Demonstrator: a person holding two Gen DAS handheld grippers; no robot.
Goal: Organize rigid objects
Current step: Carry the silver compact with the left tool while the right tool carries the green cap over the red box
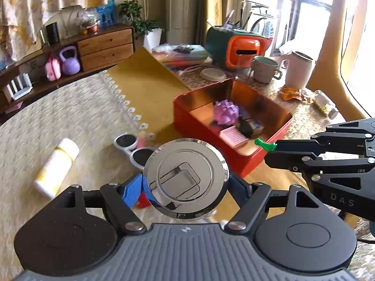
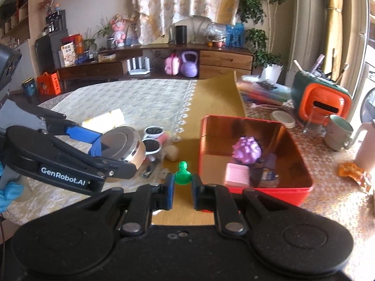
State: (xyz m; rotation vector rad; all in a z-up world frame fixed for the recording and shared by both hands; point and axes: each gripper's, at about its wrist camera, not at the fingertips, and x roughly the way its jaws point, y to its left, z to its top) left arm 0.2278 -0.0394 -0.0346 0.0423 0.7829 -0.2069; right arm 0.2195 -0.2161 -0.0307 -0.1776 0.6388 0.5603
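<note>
My left gripper (image 1: 186, 182) holds a round chrome disc (image 1: 186, 179) between its blue pads, the jaws wide and pressing on its rim. My right gripper (image 2: 182, 185) has its jaws nearly closed on a small green pawn (image 2: 182, 169), gripped at the base. Both are lifted above the table, just beside the red tin box (image 2: 302, 189), where a purple ball (image 2: 247, 149) and a pink block (image 2: 236, 175) already lie

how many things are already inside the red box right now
4 that I can make out in the red box: a purple spiky ball, a pink ridged block, a dark round item, and a pale purple piece. More may be hidden underneath.
</note>
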